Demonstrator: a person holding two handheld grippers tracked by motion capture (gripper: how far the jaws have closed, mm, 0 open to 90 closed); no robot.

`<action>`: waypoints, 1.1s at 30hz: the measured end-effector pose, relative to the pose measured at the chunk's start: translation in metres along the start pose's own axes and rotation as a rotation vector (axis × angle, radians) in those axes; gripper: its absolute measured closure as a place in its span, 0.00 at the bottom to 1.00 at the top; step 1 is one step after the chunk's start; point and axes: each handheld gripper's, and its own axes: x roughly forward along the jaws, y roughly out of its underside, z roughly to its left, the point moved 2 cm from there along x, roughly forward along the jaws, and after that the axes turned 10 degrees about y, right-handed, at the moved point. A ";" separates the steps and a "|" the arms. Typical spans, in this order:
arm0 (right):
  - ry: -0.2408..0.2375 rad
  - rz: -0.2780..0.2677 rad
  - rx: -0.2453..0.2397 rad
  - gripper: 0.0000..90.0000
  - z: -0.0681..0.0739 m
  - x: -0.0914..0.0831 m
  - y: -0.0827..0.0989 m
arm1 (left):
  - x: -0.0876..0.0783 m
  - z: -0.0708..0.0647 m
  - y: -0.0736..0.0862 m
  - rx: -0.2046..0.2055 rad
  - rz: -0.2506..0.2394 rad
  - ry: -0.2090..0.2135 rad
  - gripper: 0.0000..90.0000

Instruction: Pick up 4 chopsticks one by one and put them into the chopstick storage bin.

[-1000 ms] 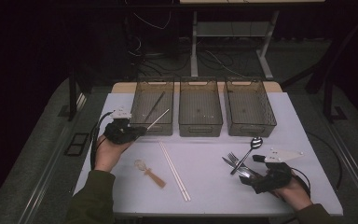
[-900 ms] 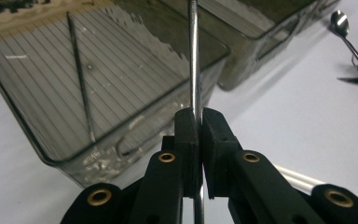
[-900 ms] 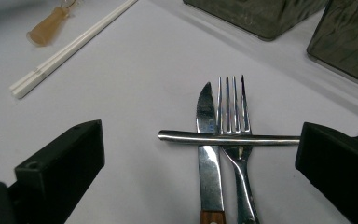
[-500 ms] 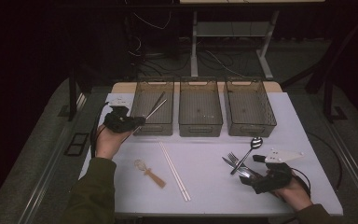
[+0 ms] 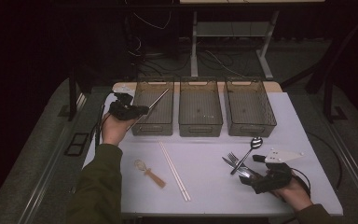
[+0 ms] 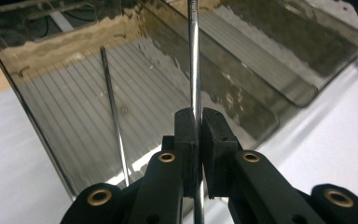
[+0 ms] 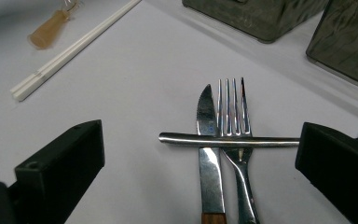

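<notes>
My left gripper (image 5: 139,111) (image 6: 199,127) is shut on a thin metal chopstick (image 5: 157,99) (image 6: 194,56), which slants up over the left smoky plastic bin (image 5: 152,129). A second metal chopstick (image 6: 112,107) lies against that bin's ribbed floor. My right gripper (image 5: 248,175) (image 7: 200,153) rests low near the table's front right, jaws wide open. Between its jaws on the table lie a knife (image 7: 205,112) and a fork (image 7: 233,102) side by side, with a spoon's handle (image 7: 186,138) laid across both. The spoon's bowl (image 5: 256,140) points toward the bins.
Three bins stand in a row at the back: left, middle (image 5: 200,127) and right (image 5: 251,129). A pair of white chopsticks (image 5: 173,171) and a small whisk with a wooden handle (image 5: 150,173) lie on the white table (image 5: 205,196). A grey plate (image 5: 282,155) tops the right gripper.
The left hand has carried the metal chopstick up and away from me, so it now reaches over the left bin. The right hand has stayed in place.
</notes>
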 end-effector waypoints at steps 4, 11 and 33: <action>-0.001 -0.002 0.002 0.02 0.000 0.000 0.000 | 0.004 0.002 -0.010 0.004 -0.011 0.003 0.94; -0.004 -0.004 0.003 0.02 0.000 -0.001 0.000 | 0.013 0.009 -0.022 0.003 -0.034 0.002 0.94; -0.006 -0.007 0.013 0.02 -0.001 -0.002 0.000 | 0.060 0.027 -0.042 0.000 -0.031 -0.066 0.94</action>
